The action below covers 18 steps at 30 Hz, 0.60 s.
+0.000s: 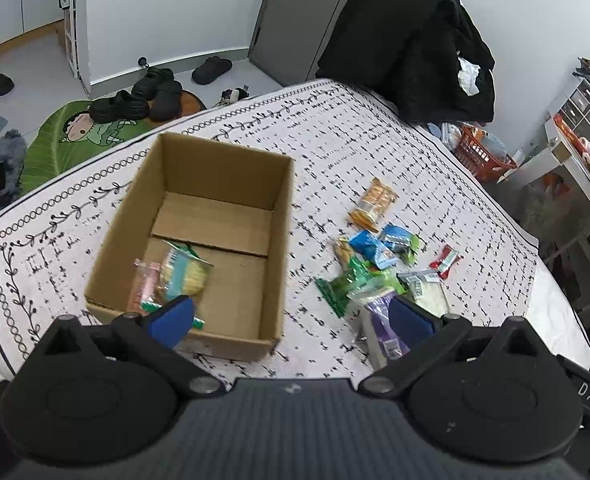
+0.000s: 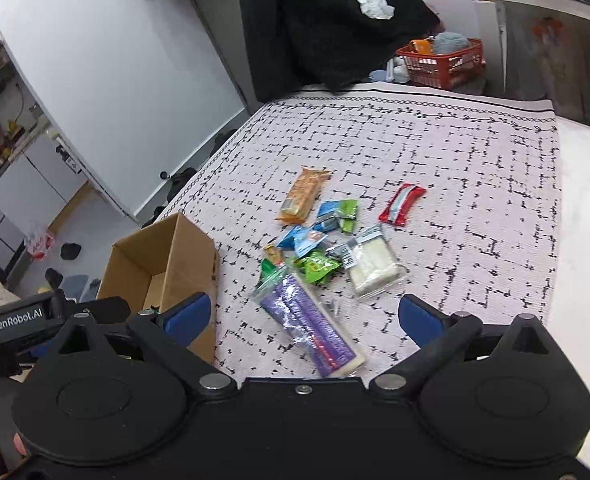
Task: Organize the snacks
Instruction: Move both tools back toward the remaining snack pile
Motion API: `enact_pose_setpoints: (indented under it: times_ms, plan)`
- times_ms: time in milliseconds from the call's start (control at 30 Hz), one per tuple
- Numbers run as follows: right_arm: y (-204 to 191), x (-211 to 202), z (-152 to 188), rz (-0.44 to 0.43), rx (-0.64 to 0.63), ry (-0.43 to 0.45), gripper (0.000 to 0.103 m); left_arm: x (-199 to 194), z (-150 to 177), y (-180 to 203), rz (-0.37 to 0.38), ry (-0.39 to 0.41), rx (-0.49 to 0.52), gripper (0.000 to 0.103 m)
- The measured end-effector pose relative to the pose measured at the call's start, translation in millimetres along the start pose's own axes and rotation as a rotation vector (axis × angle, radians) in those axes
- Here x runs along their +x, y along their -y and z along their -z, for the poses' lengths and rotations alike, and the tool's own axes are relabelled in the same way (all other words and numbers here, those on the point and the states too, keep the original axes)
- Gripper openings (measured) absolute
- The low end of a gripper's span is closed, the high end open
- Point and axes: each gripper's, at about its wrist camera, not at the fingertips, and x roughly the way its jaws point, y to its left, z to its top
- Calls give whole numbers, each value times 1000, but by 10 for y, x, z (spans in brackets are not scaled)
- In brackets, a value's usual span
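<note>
Left tool (image 1: 291, 320) hangs over the near edge of the cardboard box (image 1: 219, 184), blue pads spread wide apart, nothing between them; "DAS" reads in white on a black part at the right edge of that view; the box is plain brown corrugated card, open-topped, flaps folded flat on its floor, and two snacks lie inside at its near end: a pink wrapper (image 1: 145, 280) and a clear pack of pale yellow biscuits with a teal label (image 1: 185, 274); right tool (image 2: 305, 320) is wide as well, jaws empty, above a long clear packet with purple print (image 2: 315, 328); "GenRobot.AI" shows on the black body at the left of the right wrist view; the rest of the snacks sit loose on the tabletop's cloth (image 2: 475, 160), white with a black dash pattern and a leafy border: an orange cracker pack (image 2: 303, 196), a glossy red bar (image 2: 401, 204), blue and green foil pouches (image 2: 337, 214), a clear pack of white blocks (image 2: 373, 266); printing on the wrappers is too blurred to read
</note>
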Motion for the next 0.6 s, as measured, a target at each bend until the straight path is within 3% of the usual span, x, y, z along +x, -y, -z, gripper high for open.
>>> enact_pose_setpoints:
  times_ms: [600]
  plan:
    - [565,18,94,-19,72,9,103,73,265,678,2,38,86,103]
